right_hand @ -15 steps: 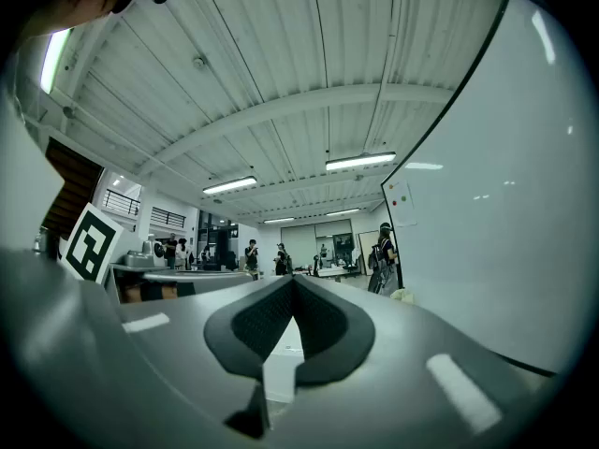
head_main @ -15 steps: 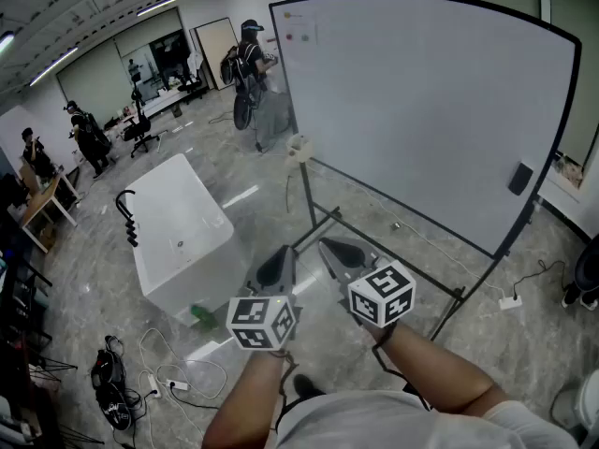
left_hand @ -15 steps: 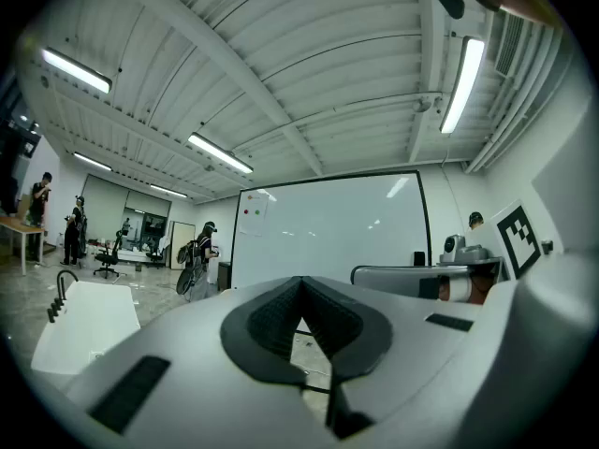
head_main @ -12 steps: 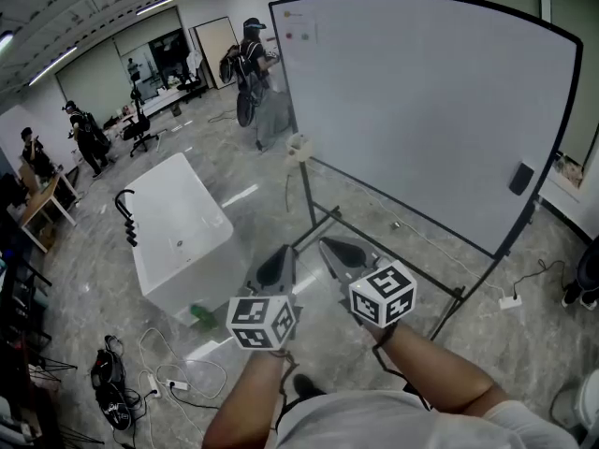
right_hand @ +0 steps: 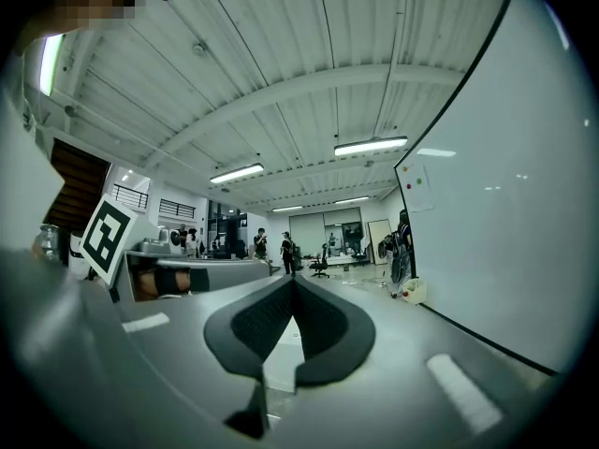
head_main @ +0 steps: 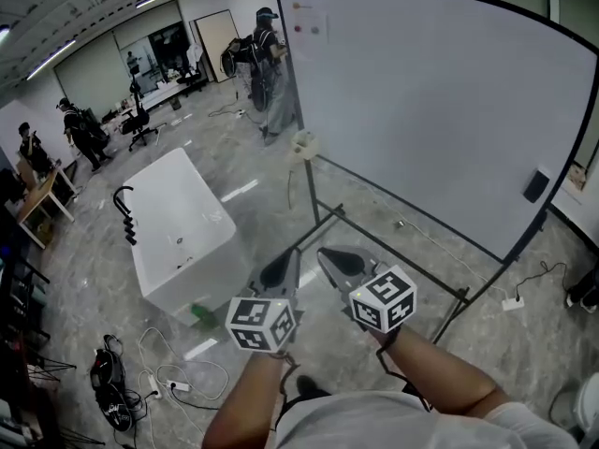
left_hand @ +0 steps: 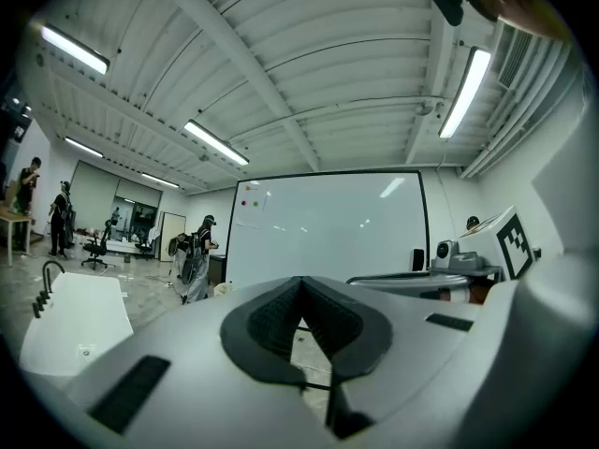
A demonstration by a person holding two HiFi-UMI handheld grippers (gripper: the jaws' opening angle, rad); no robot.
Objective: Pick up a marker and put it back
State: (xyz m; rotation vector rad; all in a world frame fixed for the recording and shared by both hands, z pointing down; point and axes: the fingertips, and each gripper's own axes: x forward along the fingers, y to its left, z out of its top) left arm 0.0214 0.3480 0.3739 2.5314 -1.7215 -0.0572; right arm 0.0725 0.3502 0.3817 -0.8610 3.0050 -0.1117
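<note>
- my left gripper [head_main: 281, 271] is held level in front of me, low in the head view; its two jaws are together, the dark pads meet at the tip, and nothing is between them;
- my right gripper [head_main: 339, 262] is just beside it, on the right, also level; its jaws are together too, and nothing is in them;
- the left cube [head_main: 262, 323] and the right cube [head_main: 383, 297], both with square markers, sit at the back of the grippers, close to my hands;
- both grippers point toward the whiteboard [head_main: 440, 101]; it stands upright on a dark metal stand [head_main: 393, 251] on the floor [head_main: 234, 171]; the grippers are apart from it and touch nothing;
- a marker i cannot make out in any view; it is perhaps too small to tell;
- on the whiteboard there is a small dark block [head_main: 536, 185] near its right edge, and some small coloured dots [head_main: 306, 17] near its upper left corner;
- a white bathtub [head_main: 178, 223] stands on the floor to the left of the grippers, with a black tap [head_main: 124, 215] at its left side; a green bottle [head_main: 201, 314] lies just beside its near end;
- cables [head_main: 164, 368] lie on the floor at the lower left;
- a person [head_main: 267, 45] stands at the far left edge of the whiteboard.
</note>
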